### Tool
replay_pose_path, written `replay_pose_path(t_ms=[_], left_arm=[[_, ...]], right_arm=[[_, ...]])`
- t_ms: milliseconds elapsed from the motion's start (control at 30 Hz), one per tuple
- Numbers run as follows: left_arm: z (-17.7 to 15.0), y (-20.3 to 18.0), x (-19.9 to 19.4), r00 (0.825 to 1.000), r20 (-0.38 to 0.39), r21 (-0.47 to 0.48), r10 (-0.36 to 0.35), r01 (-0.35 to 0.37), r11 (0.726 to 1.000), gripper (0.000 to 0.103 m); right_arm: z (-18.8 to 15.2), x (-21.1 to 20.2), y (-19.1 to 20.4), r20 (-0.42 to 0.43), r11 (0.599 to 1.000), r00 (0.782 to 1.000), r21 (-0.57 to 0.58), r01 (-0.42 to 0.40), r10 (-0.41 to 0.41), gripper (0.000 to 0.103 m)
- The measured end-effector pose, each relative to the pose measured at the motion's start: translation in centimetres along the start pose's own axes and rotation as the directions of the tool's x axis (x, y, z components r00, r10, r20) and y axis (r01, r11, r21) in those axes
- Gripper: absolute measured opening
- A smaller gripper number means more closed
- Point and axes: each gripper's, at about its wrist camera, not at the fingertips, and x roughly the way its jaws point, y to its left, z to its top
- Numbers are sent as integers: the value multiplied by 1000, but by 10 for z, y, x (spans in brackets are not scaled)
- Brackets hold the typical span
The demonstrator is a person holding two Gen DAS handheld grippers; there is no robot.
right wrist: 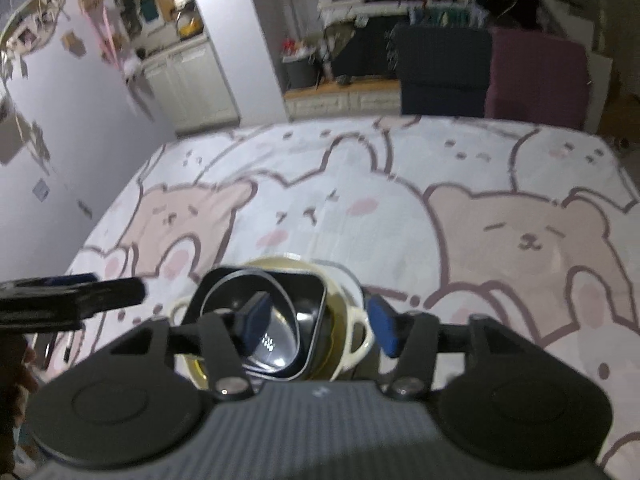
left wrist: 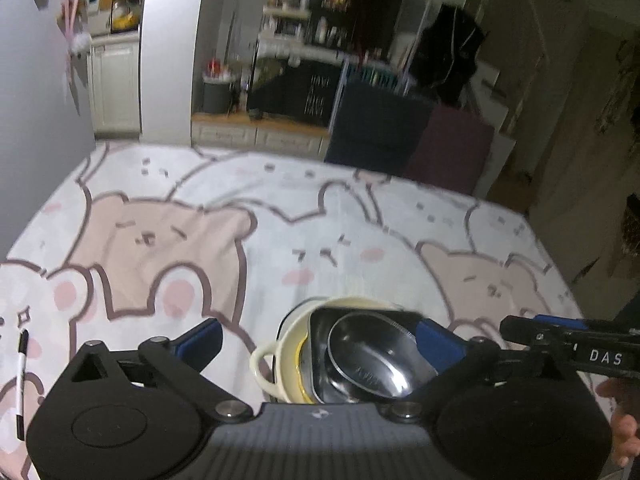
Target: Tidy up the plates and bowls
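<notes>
Dishes are sitting nested in one stack at the lower middle of both wrist views, on a bed cover point(left wrist: 320, 216) printed with pale bears and rabbits. A cream two-handled bowl point(left wrist: 266, 364) is forming the bottom layer; inside it a dark square dish point(left wrist: 320, 344) is lying slightly tilted, and inside that a round steel bowl point(left wrist: 372, 356) is catching the light. A yellowish rim is showing between the cream bowl and the square dish; what it belongs to I cannot tell. The left gripper point(left wrist: 320, 340) is standing released, its blue pads spread wide to either side of the stack and pressing on nothing. The right gripper point(right wrist: 320, 320) is also hanging released, one blue pad showing over the steel bowl in its view, the other out past the cream bowl's handle at the right; neither is gripping anything. A black-and-white marker point(left wrist: 21, 380) is lying on the cover at the lower left of the left view, well apart from the dishes.
</notes>
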Motion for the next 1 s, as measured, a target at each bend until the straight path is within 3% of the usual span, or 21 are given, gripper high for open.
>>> replay_pose_path(t_ms=[167, 333, 567, 733, 1000], left_arm=[[-8, -8, -30, 998, 56, 28, -8, 6, 1000, 103], [-25, -20, -55, 994, 113, 95, 6, -17, 995, 103], [-58, -34, -78, 984, 176, 169, 40, -70, 983, 103], [-81, -38, -89, 980, 197, 195, 33, -72, 978, 103], [-110, -41, -102, 977, 214, 224, 16, -65, 972, 103]], right_arm=[[-9, -37, -4, 119, 999, 992, 28, 28, -31, 86], [-24, -70, -6, 232, 999, 972, 19, 42, -45, 103], [-53, -93, -5, 285, 998, 957, -16, 55, -49, 103], [-82, -110, 1, 307, 999, 952, -32, 33, -21, 103], [-115, -125, 9, 352, 996, 935, -59, 66, -41, 103]])
